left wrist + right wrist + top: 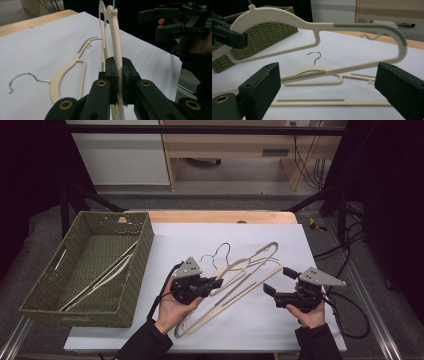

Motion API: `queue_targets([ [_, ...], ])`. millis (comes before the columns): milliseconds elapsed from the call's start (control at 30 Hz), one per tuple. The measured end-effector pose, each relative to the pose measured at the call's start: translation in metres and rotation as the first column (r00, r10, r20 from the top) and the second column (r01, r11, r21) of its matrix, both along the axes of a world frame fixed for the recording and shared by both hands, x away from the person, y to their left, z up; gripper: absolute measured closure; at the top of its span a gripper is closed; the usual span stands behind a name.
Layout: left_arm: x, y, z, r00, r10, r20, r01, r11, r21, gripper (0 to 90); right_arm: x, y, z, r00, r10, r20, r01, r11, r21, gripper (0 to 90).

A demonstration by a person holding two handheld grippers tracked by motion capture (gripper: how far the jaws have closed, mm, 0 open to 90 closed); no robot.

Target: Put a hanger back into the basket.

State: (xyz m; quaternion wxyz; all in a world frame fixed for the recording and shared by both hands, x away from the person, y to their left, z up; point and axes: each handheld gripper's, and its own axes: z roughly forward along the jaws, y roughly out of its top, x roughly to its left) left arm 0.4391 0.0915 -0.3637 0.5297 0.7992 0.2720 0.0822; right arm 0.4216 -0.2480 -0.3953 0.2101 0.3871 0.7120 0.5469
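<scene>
A cream plastic hanger (235,295) is lifted off the white sheet, and my left gripper (217,282) is shut on its shoulder near the neck. In the left gripper view the pads of this gripper (119,72) squeeze the hanger's arm (117,37), which runs away from the camera. My right gripper (278,280) is open beside the hanger's far end. In the right gripper view the raised hanger (287,18) hangs ahead of the wide-apart jaws of the right gripper (327,85), untouched by them. A second cream hanger (72,65) with a wire hook lies flat on the sheet.
A green woven basket (145,245) stands at the left of the table with cream hangers (100,277) lying inside it. The white sheet (200,232) covers most of the wooden table (220,216). Cables trail off the right edge.
</scene>
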Motion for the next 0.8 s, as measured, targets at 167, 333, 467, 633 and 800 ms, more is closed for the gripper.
queue_targets([
  [167, -0.001, 0.013, 0.016, 0.9994, -0.011, 0.034, 0.011, 0.9999, 0.001, 85.1, -0.002, -0.007, 0.002, 0.9997, -0.021, 0.016, 0.021, 1.0, 0.006, 5.4],
  [333, -0.001, 0.03, 0.034, 0.9972, -0.007, 0.074, 0.005, 0.9997, 0.024, 85.2, -0.003, -0.01, 0.003, 0.9994, -0.029, 0.017, 0.029, 1.0, 0.007, 4.8],
  [467, 0.0, 0.046, 0.049, 0.9954, -0.008, 0.096, 0.005, 0.9995, 0.032, 85.2, -0.003, -0.009, 0.002, 0.9996, -0.026, 0.013, 0.026, 1.0, 0.005, 4.1],
  [633, 0.003, 0.066, 0.065, 0.9924, -0.002, 0.123, -0.003, 0.9992, 0.039, 85.2, -0.003, -0.008, 0.002, 0.9995, -0.028, 0.013, 0.028, 1.0, 0.003, 3.9],
  [800, 0.007, 0.087, 0.079, 0.99, 0.013, 0.141, -0.019, 0.999, 0.04, 85.1, -0.002, -0.007, 0.001, 0.9995, -0.027, 0.015, 0.027, 1.0, -0.002, 3.9],
])
